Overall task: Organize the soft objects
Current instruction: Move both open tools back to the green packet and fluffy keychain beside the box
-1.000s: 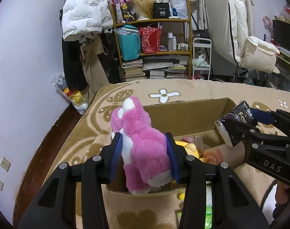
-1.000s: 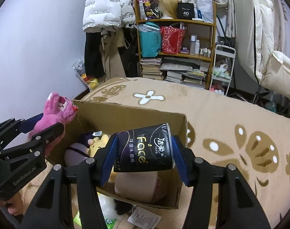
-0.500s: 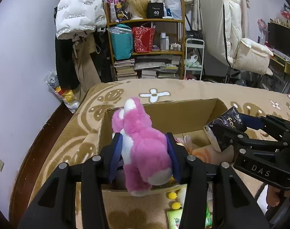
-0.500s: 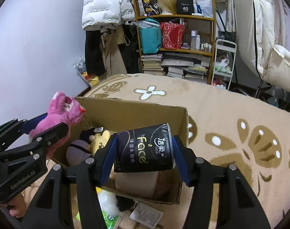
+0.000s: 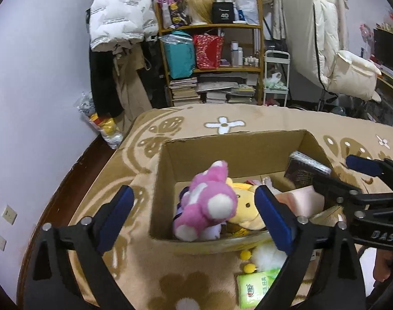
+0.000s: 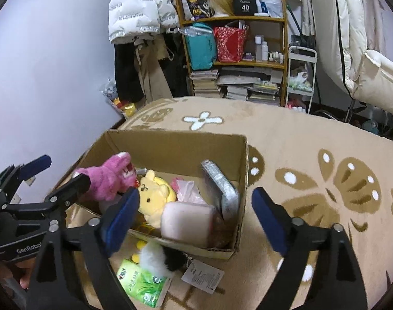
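Note:
A cardboard box [image 5: 230,146] [image 6: 175,142] stands on the patterned blanket. The pink plush bear [image 5: 209,201] [image 6: 108,178] lies in its left end, on the yellow plush bear [image 5: 244,209] [image 6: 155,196]. The black tissue pack [image 5: 306,171] [image 6: 219,188] leans against the box's right wall, beside a pale pink cushion [image 6: 187,221]. My left gripper [image 5: 194,217] hangs above the box's near edge, jaws opening, pads clear of the pink bear. My right gripper [image 6: 195,217] hovers over the box's near right corner, jaws opening with nothing pressed between them.
A green tissue packet [image 6: 142,284] [image 5: 257,288], a black-and-white fluffy toy [image 6: 160,257] and a paper tag [image 6: 203,275] lie on the blanket in front of the box. A bookshelf [image 5: 212,59], hanging coats [image 5: 119,25] and a white chair [image 5: 333,51] stand beyond the bed.
Both grippers have opened. The pink bear dropped from the left gripper into the box, and the black tissue pack fell from the right gripper against the box's right wall.

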### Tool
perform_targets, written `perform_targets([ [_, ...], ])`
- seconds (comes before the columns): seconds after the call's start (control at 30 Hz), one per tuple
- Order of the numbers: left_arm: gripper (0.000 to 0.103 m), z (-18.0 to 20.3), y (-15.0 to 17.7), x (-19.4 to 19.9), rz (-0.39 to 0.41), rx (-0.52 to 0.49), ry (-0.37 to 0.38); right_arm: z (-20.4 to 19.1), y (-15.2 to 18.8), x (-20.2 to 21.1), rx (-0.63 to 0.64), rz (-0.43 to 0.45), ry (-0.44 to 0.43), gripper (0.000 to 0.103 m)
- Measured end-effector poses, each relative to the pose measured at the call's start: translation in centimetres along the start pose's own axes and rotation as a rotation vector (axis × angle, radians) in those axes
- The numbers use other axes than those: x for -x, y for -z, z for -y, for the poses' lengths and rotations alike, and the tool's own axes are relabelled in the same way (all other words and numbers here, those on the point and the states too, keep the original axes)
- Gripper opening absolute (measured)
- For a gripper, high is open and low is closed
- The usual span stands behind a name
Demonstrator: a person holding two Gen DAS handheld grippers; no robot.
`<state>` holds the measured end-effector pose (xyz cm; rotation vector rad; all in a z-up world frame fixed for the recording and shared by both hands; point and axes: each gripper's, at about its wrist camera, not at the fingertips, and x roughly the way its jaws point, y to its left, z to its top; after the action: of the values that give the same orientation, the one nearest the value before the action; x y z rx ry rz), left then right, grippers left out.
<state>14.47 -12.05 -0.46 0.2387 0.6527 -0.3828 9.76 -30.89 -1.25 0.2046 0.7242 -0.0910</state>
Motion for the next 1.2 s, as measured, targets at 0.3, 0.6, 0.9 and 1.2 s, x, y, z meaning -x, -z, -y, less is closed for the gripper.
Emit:
perform_targets([
  [0.3,0.1,-1.7,0.5,3.3,-0.005,0.046,-0.039,0.1,0.1,3.4,-0.039,0.007,-0.008,0.102],
  [0.6,0.1,-1.3,2.5,6.7,-0.039,0.059,-0.064,0.6,1.9,6.3,-0.073,0.0,-0.032,0.102],
  [0.9,0.1,0.0,4.7,8.5,-0.063,0.066,-0.072,0.9,3.5,7.7,-0.084,0.003,-0.032,0.102],
  [1.2,0.1,1.8,6.5,7.7,-0.11,0.029,-0.054,1.4,4.8,6.4,-0.113,-0.037,-0.017,0.102],
])
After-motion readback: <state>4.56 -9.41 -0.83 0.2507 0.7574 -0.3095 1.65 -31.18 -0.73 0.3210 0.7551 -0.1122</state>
